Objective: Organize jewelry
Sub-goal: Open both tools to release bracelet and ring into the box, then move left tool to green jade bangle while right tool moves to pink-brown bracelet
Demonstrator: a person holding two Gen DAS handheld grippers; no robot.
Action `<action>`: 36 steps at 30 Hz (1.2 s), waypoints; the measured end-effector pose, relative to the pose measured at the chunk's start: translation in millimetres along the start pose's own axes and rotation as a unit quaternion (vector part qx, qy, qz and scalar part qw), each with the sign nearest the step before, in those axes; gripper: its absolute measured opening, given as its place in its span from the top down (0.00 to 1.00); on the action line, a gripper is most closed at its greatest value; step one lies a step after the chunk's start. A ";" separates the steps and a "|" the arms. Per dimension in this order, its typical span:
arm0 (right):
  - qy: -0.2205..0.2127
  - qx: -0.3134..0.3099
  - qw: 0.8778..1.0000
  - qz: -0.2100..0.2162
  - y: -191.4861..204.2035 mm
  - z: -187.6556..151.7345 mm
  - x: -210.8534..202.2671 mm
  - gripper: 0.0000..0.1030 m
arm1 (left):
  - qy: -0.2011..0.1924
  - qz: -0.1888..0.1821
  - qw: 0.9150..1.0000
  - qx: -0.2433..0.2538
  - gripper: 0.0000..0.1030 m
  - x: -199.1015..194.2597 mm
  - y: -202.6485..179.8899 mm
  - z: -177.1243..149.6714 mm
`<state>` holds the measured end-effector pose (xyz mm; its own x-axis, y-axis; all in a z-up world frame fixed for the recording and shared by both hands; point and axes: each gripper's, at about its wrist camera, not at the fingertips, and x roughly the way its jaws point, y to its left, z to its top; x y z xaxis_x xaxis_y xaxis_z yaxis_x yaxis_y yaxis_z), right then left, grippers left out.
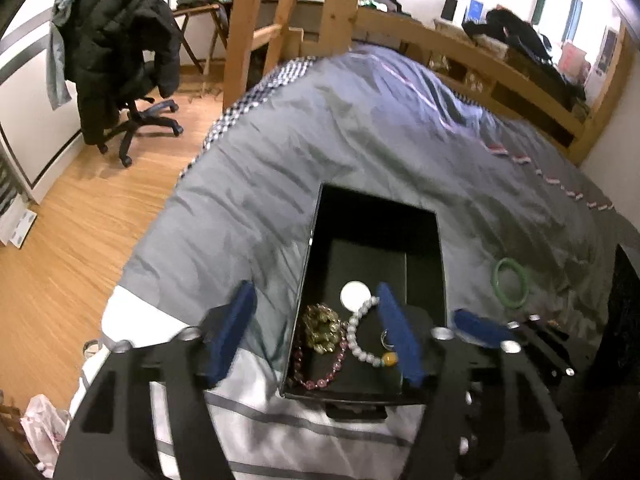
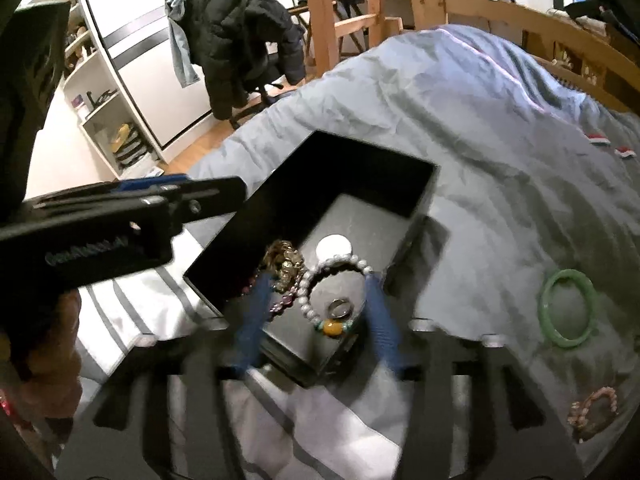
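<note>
A black open box (image 1: 320,216) (image 2: 304,168) lies on the grey bed cover. Inside it lie a white bead bracelet (image 1: 356,332) (image 2: 344,261), a gold bead bracelet (image 1: 322,326) (image 2: 286,260), a pink bead bracelet (image 1: 320,380), a silver ring (image 2: 340,309) and a white disc (image 1: 355,295) (image 2: 334,246). My left gripper (image 1: 314,300) is open, straddling the box's left wall. My right gripper (image 2: 320,288) is open and empty over the box's near end. A green bangle (image 1: 511,283) (image 2: 568,308) and a pink bead bracelet (image 2: 594,406) lie on the cover to the right.
The bed cover (image 1: 360,120) stretches ahead, with a wooden bed frame (image 1: 480,52) behind it. An office chair with a black jacket (image 1: 120,56) stands on the wood floor to the left. White shelves (image 2: 104,92) stand at far left.
</note>
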<state>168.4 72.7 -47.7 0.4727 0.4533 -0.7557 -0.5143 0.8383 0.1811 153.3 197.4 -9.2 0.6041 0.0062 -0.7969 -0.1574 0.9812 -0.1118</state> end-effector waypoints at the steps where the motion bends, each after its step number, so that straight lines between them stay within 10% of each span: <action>1: -0.003 -0.003 1.000 -0.005 -1.0 0.0 -3.3 0.35 | -0.004 0.001 1.000 -0.001 0.31 -0.9 -0.1 0.3; 11: -0.021 0.015 0.997 -0.078 -46.0 -15.1 -49.7 0.16 | -0.035 -0.013 0.999 0.037 0.16 -9.3 -29.5 -0.4; 36: -0.020 0.102 0.978 -0.178 -178.7 -92.3 -134.2 0.15 | -0.015 -0.112 0.978 0.175 0.18 27.3 -185.7 -42.7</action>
<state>130.8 -165.9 -36.6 0.6260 0.1287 -0.7691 -0.1601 0.9865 0.0348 165.6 7.1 -35.6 0.6161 -0.2162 -0.7574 0.2561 0.9643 -0.0670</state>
